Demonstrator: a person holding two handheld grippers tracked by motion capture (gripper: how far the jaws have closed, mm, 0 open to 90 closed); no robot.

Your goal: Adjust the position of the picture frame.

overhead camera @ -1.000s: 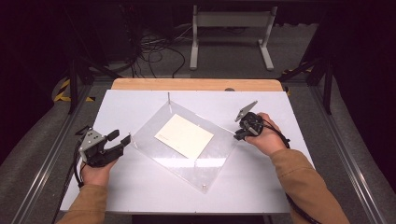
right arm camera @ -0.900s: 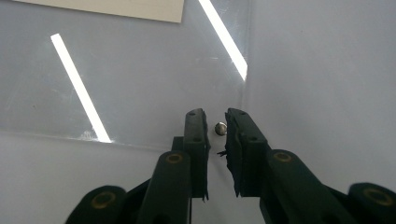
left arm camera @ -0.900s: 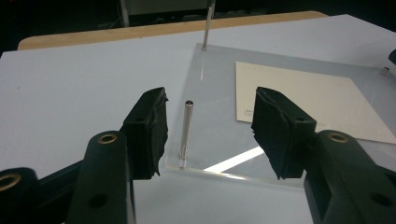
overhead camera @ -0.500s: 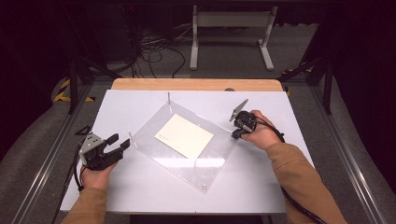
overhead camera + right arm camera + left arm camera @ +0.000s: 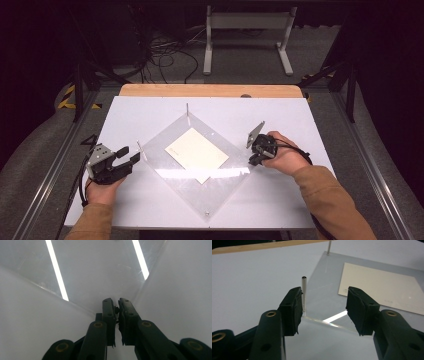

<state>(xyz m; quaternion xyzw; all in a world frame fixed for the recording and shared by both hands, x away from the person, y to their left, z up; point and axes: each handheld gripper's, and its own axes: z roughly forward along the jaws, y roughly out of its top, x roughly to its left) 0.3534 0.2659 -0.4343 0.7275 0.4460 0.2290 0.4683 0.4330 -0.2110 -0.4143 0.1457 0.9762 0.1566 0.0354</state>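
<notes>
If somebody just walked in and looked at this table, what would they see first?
Probably the big see-through plastic sheet lying cornerwise in the middle of the white table, with a cream paper under or on it and thin metal posts at its corners. Next, the two black claws: the left claw open by the sheet's left corner, and the right claw pinched shut at its right corner.
</notes>
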